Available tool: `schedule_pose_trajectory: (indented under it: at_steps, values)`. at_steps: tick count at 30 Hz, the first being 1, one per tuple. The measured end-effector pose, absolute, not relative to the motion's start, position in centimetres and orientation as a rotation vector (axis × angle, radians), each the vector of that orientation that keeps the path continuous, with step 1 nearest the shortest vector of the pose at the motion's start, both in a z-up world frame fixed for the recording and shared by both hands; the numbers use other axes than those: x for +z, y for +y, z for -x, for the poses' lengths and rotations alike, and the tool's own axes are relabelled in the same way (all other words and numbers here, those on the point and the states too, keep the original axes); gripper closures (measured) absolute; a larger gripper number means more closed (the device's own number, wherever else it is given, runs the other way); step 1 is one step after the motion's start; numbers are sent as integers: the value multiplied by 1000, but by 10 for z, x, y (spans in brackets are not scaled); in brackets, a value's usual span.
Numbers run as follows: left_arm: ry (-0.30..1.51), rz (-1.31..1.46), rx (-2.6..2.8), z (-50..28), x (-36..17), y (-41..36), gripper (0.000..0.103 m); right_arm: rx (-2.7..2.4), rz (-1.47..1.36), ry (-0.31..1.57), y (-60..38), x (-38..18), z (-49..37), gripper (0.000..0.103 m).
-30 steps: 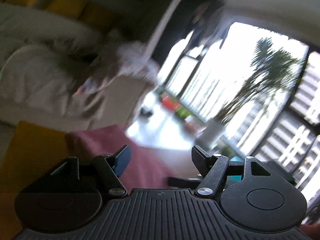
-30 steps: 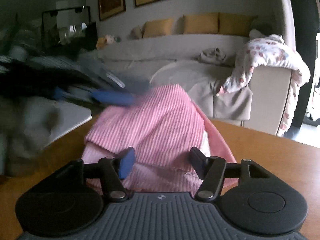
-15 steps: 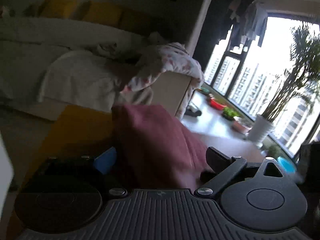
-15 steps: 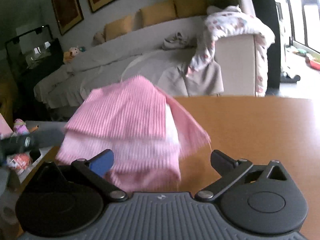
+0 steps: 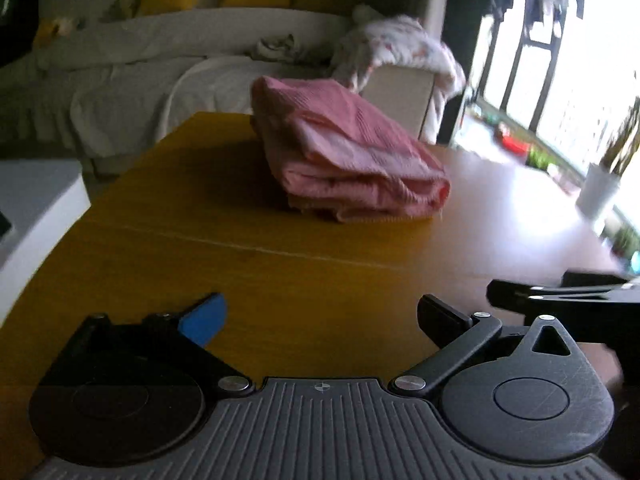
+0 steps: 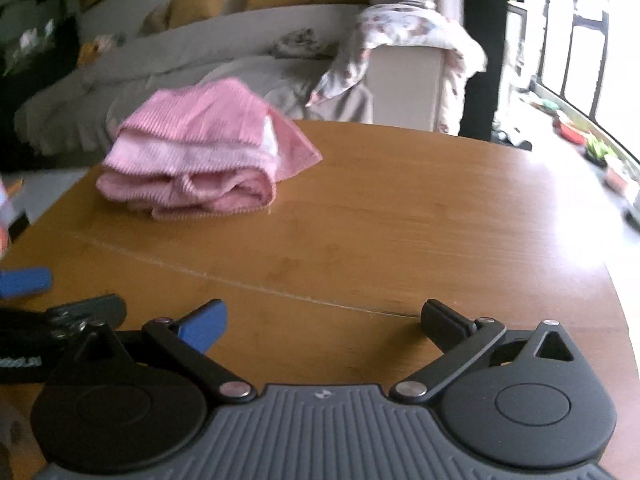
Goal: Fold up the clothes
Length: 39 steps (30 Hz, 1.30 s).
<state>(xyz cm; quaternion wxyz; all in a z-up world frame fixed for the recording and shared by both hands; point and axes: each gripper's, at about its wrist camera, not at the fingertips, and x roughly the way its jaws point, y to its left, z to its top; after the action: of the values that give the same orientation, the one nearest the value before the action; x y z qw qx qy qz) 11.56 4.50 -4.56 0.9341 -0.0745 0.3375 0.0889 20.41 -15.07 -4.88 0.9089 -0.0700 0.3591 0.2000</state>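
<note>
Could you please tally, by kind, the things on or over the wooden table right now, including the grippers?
Folded pink garment: 1
Grippers: 2, the left gripper and the right gripper, both open and empty
Total: 3, all on or over the wooden table

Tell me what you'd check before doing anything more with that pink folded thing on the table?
1. Left gripper open with nothing between its fingers: ok.
2. Right gripper open and empty: ok.
3. Pink garment folded into a compact bundle: ok.
4. Bundle fully on the wooden table, away from the edge: cannot tell, as its far side is hidden.
5. Folds tidy: not ok, one corner sticks out on the right in the right wrist view.
6. Grippers clear of the garment: ok, bare table lies between.
</note>
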Motion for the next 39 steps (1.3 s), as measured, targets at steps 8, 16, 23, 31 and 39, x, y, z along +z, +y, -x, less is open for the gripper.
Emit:
schedule_pose_trajectory:
  at_steps: [8,16,23,31,39]
  values:
    - [717,97,241,-120,-48,38,0,456,159,735,-151,-49,-211,0]
    - [722,96,270,-142,-50,45,0,400,132,736,-155,-49,-219,0]
    - [717,102,266,-141,-50,45,0,399,137,736,-155,-49,-219,0]
    - [716,103,266,-141,-51,45,0,418,145,735,-153,-49,-218,0]
    - [714,105,264,-140,-50,45,0,419,145,735,-154,-49,-218,0]
